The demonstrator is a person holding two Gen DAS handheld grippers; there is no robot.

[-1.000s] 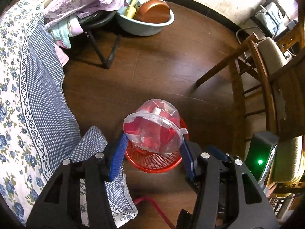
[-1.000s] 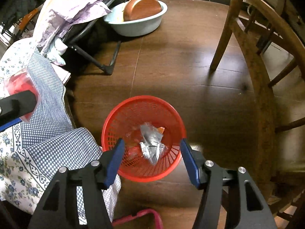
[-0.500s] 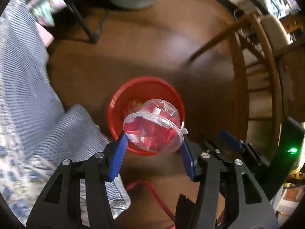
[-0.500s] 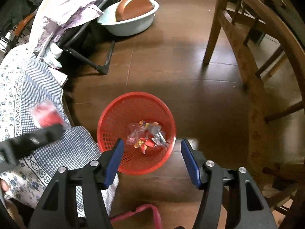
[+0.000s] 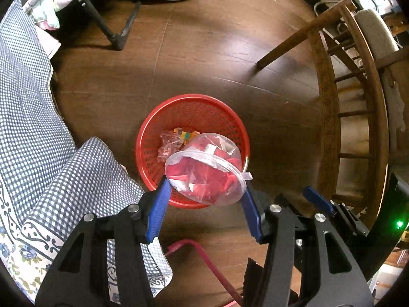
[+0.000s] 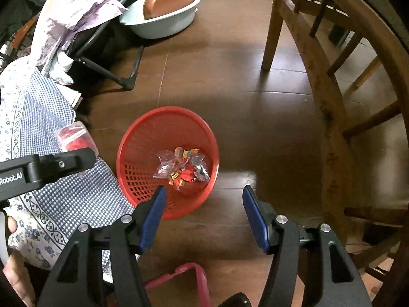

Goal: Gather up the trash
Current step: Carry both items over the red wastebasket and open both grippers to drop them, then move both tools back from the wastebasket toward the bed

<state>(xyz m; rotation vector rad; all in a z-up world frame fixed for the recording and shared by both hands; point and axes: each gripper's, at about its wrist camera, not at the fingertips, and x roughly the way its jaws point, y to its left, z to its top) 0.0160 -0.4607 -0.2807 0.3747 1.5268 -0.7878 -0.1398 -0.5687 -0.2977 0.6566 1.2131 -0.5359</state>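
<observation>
Left gripper (image 5: 204, 202) clamped on a clear tub (image 5: 204, 168) stuffed with red scraps, lid rim tilted, blue pads (image 5: 157, 212) pressing both sides. Hanging right over the near edge of the red basket (image 5: 163, 125) on the dark wood floor (image 5: 204, 58). Wrappers (image 6: 181, 166) already heaped in the basket's bottom. Right gripper (image 6: 202, 212) spread and empty, poised above the basket's near rim. Checked cloth (image 5: 33, 128) draped to the left, touching the basket's side. Wooden chair (image 6: 329, 102) off right, pale basin (image 6: 163, 23) at the far end.
</observation>
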